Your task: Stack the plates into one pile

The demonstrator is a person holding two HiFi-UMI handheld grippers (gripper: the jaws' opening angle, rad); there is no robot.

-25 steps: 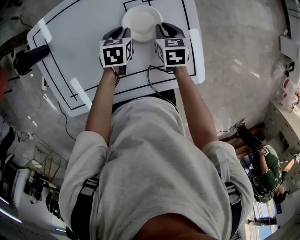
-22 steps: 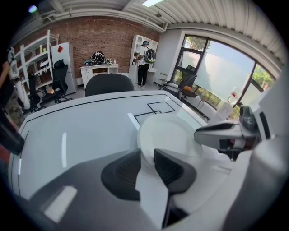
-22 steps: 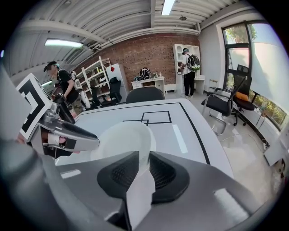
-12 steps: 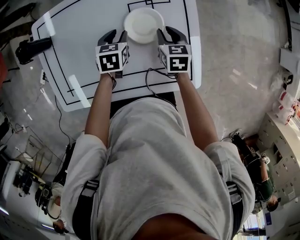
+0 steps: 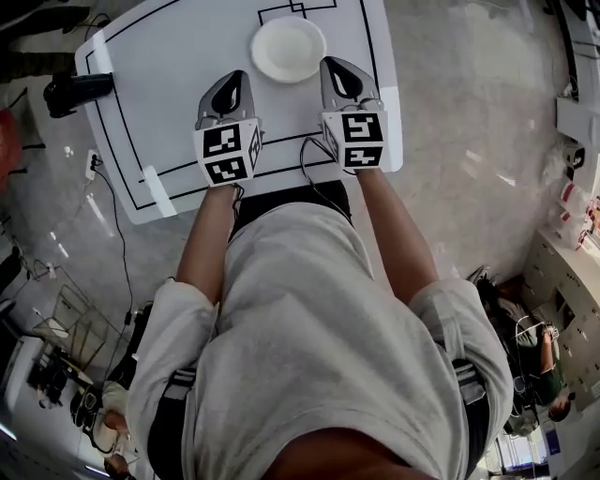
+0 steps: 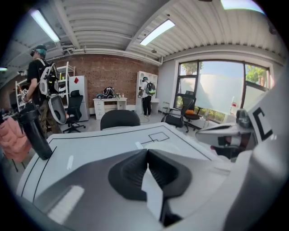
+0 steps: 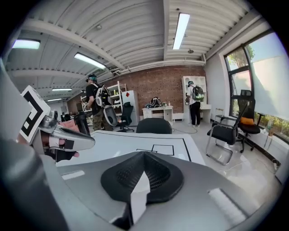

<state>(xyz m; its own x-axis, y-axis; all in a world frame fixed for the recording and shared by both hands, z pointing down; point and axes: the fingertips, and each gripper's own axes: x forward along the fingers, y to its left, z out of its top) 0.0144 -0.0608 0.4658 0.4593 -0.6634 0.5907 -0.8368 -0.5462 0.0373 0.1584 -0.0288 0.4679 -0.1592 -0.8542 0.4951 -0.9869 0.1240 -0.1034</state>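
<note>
A white plate pile (image 5: 288,49) rests on the white table (image 5: 169,84) near its far edge, inside the black outline. In the head view my left gripper (image 5: 232,89) hovers just short of the pile on its left. My right gripper (image 5: 339,75) hovers short of it on its right, and neither touches it. The jaws of both have just been closing, and they now meet with nothing between them, as seen on the left gripper (image 6: 146,152) and the right gripper (image 7: 144,154) in their own views.
A black bottle-like object (image 5: 80,89) stands at the table's left edge, also the dark bottle (image 6: 34,133) in the left gripper view. A small black-outlined rectangle (image 5: 295,11) is drawn beyond the plates. A black office chair (image 7: 153,125) stands past the far edge. People stand further back.
Both grippers stood at the plate's two sides, then opened off it. They have since drawn back towards me, risen, and shut empty. The plate pile stays on the table.
</note>
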